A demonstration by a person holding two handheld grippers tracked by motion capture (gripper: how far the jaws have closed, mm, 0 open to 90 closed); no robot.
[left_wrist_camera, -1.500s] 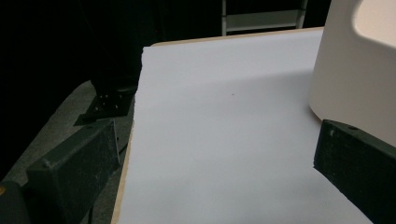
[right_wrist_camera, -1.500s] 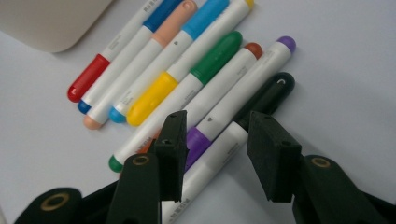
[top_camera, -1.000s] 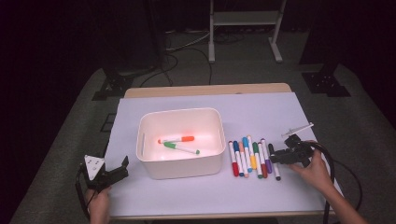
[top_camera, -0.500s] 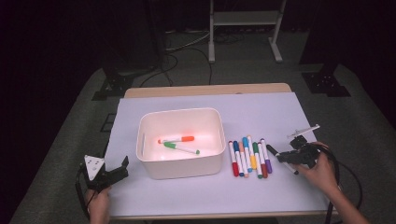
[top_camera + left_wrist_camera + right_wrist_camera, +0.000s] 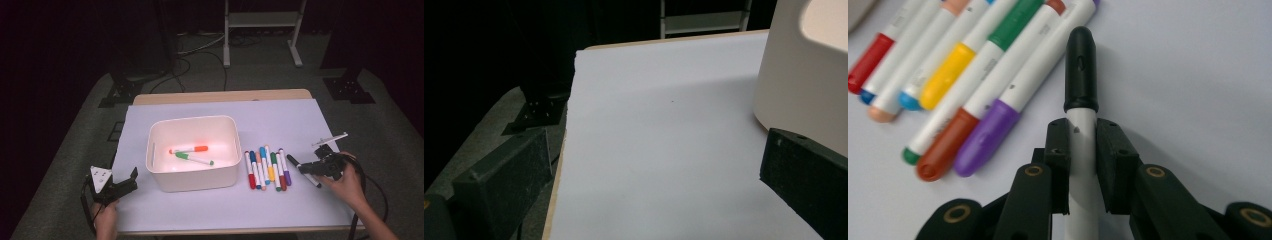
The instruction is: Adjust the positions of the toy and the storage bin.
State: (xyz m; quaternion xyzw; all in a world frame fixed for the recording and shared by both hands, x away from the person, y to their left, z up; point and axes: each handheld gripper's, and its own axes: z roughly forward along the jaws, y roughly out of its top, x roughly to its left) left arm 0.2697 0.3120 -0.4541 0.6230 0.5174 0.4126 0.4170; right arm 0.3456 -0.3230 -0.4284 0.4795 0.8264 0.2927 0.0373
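Observation:
A white bin (image 5: pixel 192 181) stands mid-table with an orange marker (image 5: pixel 190 149) and a green marker (image 5: pixel 194 159) inside. Right of it several coloured markers (image 5: pixel 267 167) lie side by side on the white sheet. My right gripper (image 5: pixel 307 169) is shut on a black-capped marker (image 5: pixel 294 162) just right of that row. In the right gripper view the jaws pinch its white barrel (image 5: pixel 1081 135), its black cap (image 5: pixel 1080 65) points away, and the purple marker (image 5: pixel 993 130) lies closest. My left gripper (image 5: pixel 131 180) stands open at the front left, nothing between its jaws (image 5: pixel 654 175).
The bin's wall (image 5: pixel 794 85) rises close on the right in the left gripper view. The table's left edge (image 5: pixel 561 150) runs just beside the left jaw. Bare white sheet (image 5: pixel 280 120) lies behind the markers. A metal stand (image 5: pixel 260 30) is on the floor beyond.
My right gripper has shifted slightly right with the black marker, which now sits at an angle apart from the row. The left gripper has not moved.

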